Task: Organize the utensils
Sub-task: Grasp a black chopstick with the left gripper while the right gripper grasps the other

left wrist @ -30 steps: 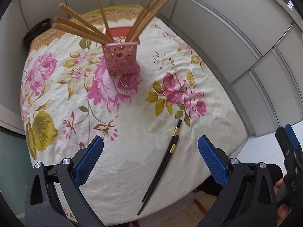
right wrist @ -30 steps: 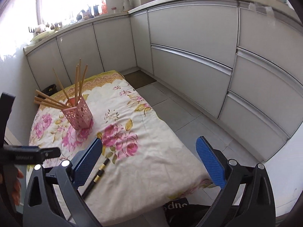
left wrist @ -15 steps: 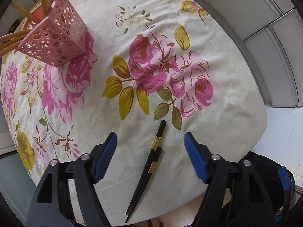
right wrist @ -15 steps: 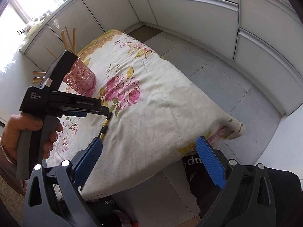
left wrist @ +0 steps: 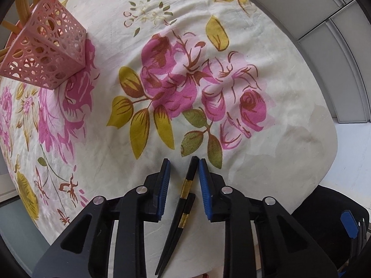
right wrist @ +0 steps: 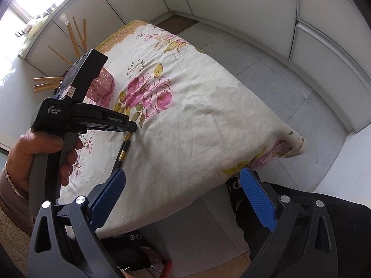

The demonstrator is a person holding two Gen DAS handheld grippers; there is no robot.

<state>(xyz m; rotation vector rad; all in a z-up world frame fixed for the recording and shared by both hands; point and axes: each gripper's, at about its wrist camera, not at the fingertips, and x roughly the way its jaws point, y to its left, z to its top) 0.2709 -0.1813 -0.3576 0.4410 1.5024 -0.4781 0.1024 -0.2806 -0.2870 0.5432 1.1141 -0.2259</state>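
Observation:
Two black chopsticks with gold bands (left wrist: 183, 199) lie on the floral cloth near its front edge. My left gripper (left wrist: 183, 162) is low over them, its jaws narrowed around their thick ends; the right pad (left wrist: 204, 178) touches one chopstick and a gap remains on the left. They also show in the right wrist view (right wrist: 123, 148) under the left gripper (right wrist: 132, 127). A pink perforated holder (left wrist: 48, 53) with several wooden chopsticks stands at the far left. My right gripper (right wrist: 183, 194) is open and empty off the table's front edge.
The floral cloth (left wrist: 255, 153) covers a low table. White cabinet doors (right wrist: 255, 11) and a grey tiled floor (right wrist: 289, 88) lie beyond it. The person's dark-clothed legs (right wrist: 313, 220) are below the front edge.
My left gripper has come down onto the black chopsticks and its jaws have closed in around them. My right gripper has tilted downward and stayed open.

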